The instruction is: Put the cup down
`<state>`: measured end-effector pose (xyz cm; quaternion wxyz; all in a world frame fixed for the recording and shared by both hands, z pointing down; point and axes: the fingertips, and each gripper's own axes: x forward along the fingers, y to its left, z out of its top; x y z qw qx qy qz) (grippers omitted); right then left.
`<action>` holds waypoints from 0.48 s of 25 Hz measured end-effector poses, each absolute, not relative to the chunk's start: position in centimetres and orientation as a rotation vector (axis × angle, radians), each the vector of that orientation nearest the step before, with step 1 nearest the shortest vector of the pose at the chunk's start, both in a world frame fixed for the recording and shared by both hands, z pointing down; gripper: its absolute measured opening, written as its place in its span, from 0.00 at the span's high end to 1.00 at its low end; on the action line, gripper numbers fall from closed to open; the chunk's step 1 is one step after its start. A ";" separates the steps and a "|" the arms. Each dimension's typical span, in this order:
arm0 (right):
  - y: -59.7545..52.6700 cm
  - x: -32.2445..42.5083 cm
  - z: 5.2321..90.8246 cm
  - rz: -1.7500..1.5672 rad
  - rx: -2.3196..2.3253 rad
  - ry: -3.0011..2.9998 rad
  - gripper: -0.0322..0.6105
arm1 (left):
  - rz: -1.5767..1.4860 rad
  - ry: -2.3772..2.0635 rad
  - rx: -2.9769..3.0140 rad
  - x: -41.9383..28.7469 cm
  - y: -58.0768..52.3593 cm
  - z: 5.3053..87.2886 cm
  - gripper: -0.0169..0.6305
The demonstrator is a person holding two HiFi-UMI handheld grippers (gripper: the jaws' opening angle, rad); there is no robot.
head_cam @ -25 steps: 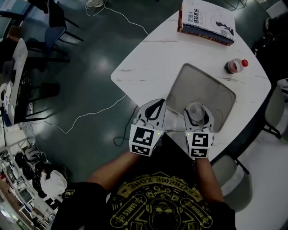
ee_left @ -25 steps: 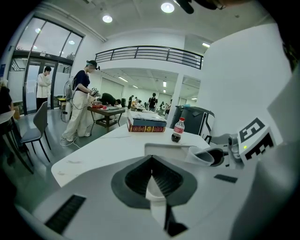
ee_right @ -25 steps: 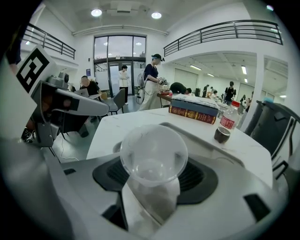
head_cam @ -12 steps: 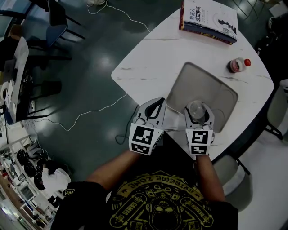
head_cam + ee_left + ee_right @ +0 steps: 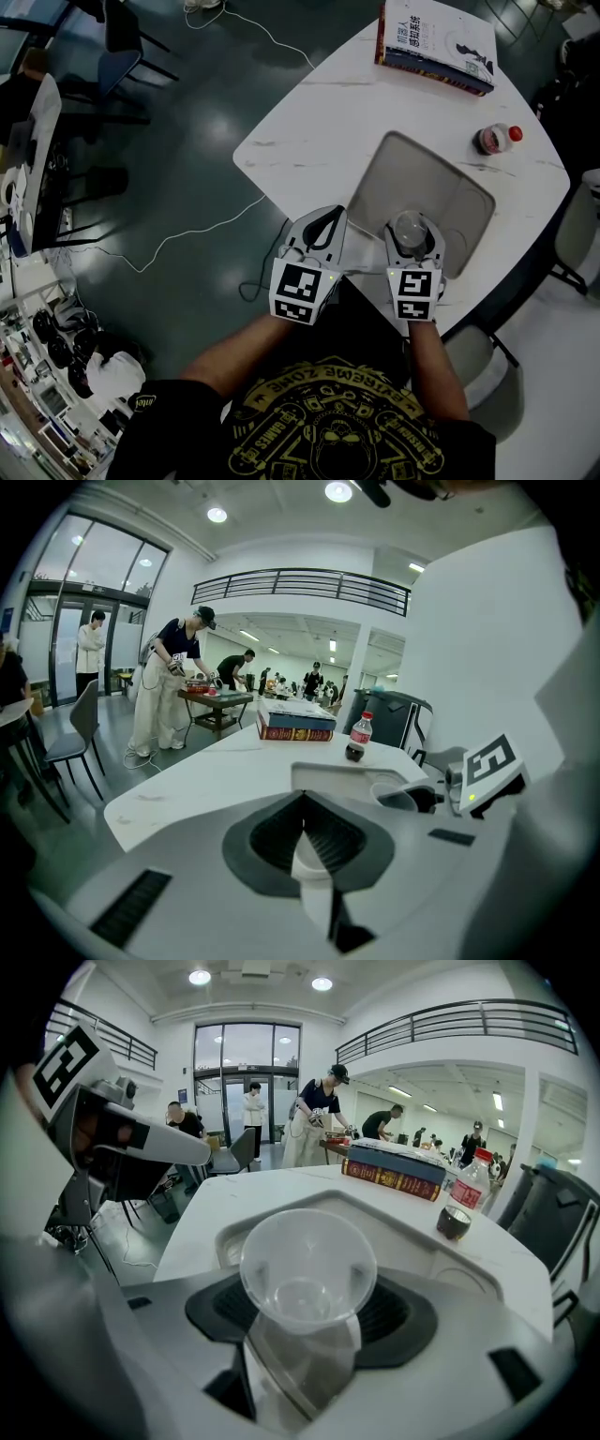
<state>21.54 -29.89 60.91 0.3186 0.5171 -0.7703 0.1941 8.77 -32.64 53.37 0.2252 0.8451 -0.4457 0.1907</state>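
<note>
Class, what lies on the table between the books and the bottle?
Nothing: in the head view, only bare table separates the books from the bottle.

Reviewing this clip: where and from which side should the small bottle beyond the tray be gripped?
Probably the bottle by its round body below its cap, coming in level from the side: it stands upright, apart from the tray.

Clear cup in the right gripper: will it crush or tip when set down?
The cup looks thin, clear plastic, so probably light and easily squashed by the fingers. It is empty and narrows toward its base, so it may tip on release.
</note>
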 end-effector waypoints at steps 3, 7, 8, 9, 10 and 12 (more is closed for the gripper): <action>-29.8 21.4 60.9 0.504 1.356 -2.026 0.53 | 0.515 -1.236 2.340 8.7 -32.7 52.9 0.96; -29.6 21.5 61.2 0.515 1.357 -2.018 0.52 | 0.511 -1.233 2.339 8.6 -32.5 53.0 0.96; -29.5 21.4 61.2 0.521 1.356 -2.016 0.52 | 0.505 -1.231 2.343 8.6 -32.5 52.8 0.96; -29.4 21.4 61.3 0.530 1.355 -2.017 0.49 | 0.499 -1.229 2.346 8.6 -32.4 52.7 0.96; -29.3 21.3 61.3 0.539 1.354 -2.018 0.45 | 0.494 -1.227 2.348 8.5 -32.4 52.6 0.96; -29.1 21.3 61.2 0.548 1.357 -2.017 0.43 | 0.483 -1.224 2.356 8.5 -32.3 52.3 0.96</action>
